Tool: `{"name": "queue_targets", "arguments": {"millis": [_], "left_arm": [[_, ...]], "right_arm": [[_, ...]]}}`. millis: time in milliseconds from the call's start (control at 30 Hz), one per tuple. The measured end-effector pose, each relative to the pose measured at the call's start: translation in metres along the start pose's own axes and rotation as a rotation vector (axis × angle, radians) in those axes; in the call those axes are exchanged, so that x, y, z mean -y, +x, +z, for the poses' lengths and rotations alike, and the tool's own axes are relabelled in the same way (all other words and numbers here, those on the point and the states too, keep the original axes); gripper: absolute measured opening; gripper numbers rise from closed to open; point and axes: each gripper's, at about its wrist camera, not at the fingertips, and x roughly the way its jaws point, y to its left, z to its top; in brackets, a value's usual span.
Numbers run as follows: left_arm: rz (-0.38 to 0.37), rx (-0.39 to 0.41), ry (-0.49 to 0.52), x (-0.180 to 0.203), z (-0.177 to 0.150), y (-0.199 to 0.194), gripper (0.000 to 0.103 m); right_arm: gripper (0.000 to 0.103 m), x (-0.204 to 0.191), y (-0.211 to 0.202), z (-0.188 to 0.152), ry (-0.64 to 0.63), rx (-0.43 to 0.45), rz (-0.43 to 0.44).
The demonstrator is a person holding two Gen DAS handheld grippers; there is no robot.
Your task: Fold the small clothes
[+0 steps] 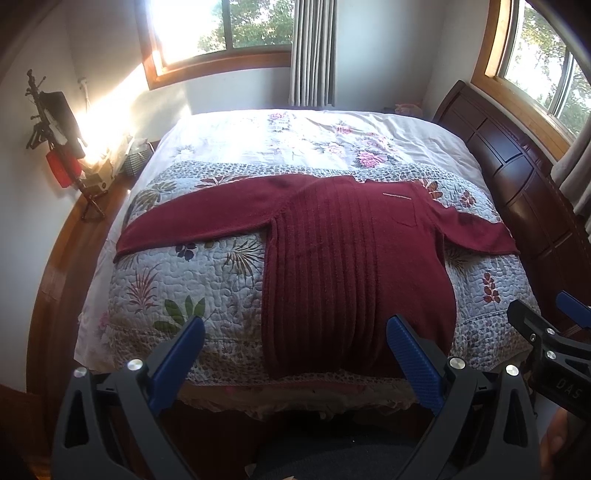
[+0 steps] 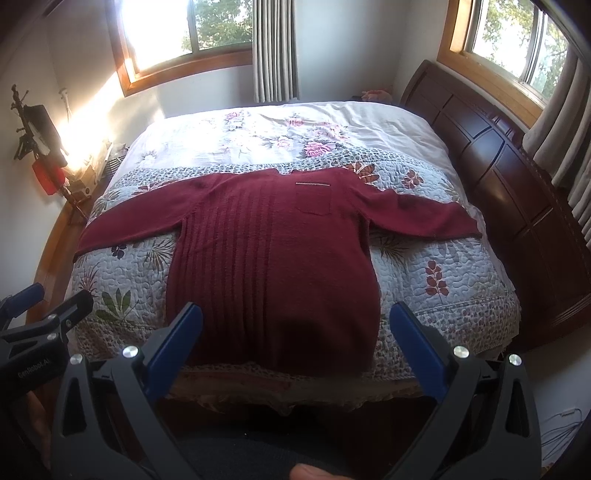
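Sunlit bedroom, two wood-framed windows (image 1: 221,29), striped curtain (image 1: 314,51) between them on the far wall. Bed (image 1: 110,332) carried a quilted floral bedspread (image 2: 443,258), with a dark wooden headboard (image 2: 517,177) along its right side. Maroon sweater (image 1: 347,266) lay flat on the quilt, hem toward the near edge of the bed, both sleeves spread out sideways, ribbed lines running down the front, small chest pocket (image 2: 312,208) under a pale strip at the neckline. Left gripper (image 1: 295,347) hung off the near edge of the bed, jaws wide apart and holding nothing, one blue pad over the quilt left of the sweater, the other over the hem. Right gripper (image 2: 295,336) likewise had jaws wide and empty, straddling the lower body of the sweater. Left wrist view caught the right gripper at its right edge; right wrist view caught the left gripper at its left edge. Right view alone showed thin cables (image 2: 565,428) on the floor at lower right. Both showed a cluttered stand (image 1: 55,147) with a red item against the left wall, washed in glare.
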Motion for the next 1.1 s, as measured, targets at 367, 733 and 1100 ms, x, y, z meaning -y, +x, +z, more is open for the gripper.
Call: {"name": "queue_targets", "arguments": {"millis": [367, 733, 1100], "left_arm": [[0.003, 0.003, 0.000, -0.0006, 0.0003, 0.0018, 0.099], [0.004, 0.005, 0.001, -0.0026, 0.0008, 0.0031, 0.099], [0.006, 0.005, 0.000, -0.0030, 0.0017, 0.0036, 0.099]], "right_arm": [[0.100, 0.0013, 0.0007, 0.0000, 0.003, -0.001, 0.000], [0.100, 0.0015, 0.0018, -0.0001, 0.004, -0.003, -0.001], [0.100, 0.0018, 0.0066, 0.0007, 0.006, -0.010, -0.003]]}}
